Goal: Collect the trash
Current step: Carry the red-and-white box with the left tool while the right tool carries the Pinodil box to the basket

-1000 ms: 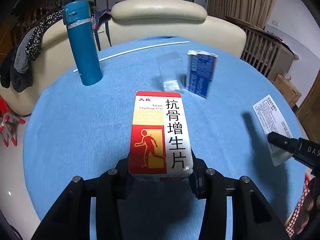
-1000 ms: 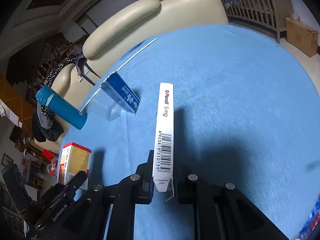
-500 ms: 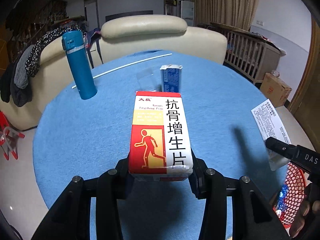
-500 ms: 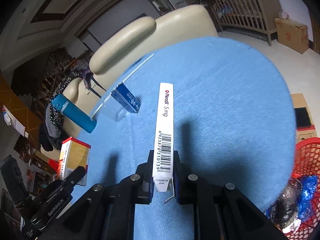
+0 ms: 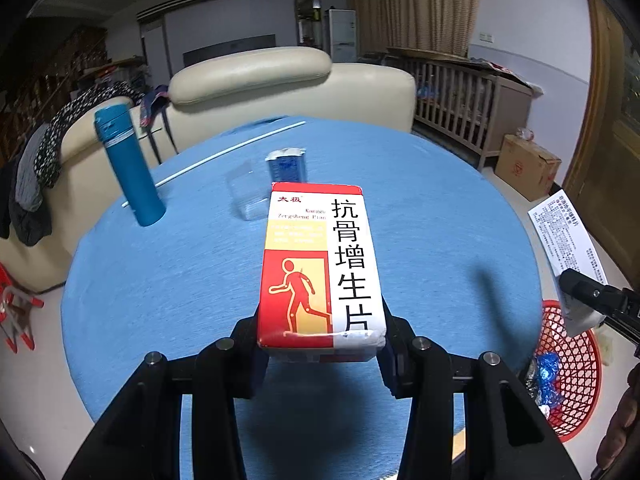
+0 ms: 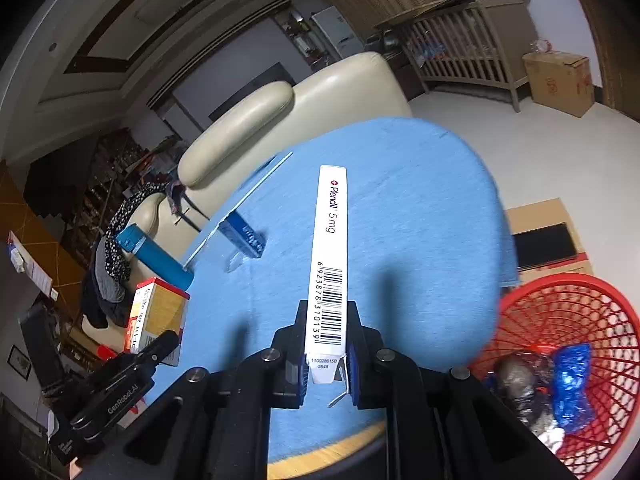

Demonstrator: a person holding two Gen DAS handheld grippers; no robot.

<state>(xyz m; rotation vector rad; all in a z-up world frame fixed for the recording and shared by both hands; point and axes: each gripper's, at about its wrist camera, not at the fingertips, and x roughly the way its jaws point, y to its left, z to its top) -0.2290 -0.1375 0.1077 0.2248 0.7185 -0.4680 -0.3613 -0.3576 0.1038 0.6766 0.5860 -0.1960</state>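
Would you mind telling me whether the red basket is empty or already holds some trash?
Not empty: the red basket already holds crumpled blue wrapping and other scraps.

Home living room: cream leather sofa point(image 5: 280, 80), curtains point(image 5: 416, 4), wooden crib point(image 5: 464, 96), round blue-clothed table point(image 5: 160, 280).

flask point(image 5: 128, 168) standing left on table point(image 5: 180, 280), rod point(image 5: 224, 156) lying behind it, small box point(image 5: 287, 165) sitting mid-table, sofa point(image 5: 280, 88) sitting behind table, basket point(image 6: 560, 360) sitting right on floor, holding trash point(image 6: 560, 380)
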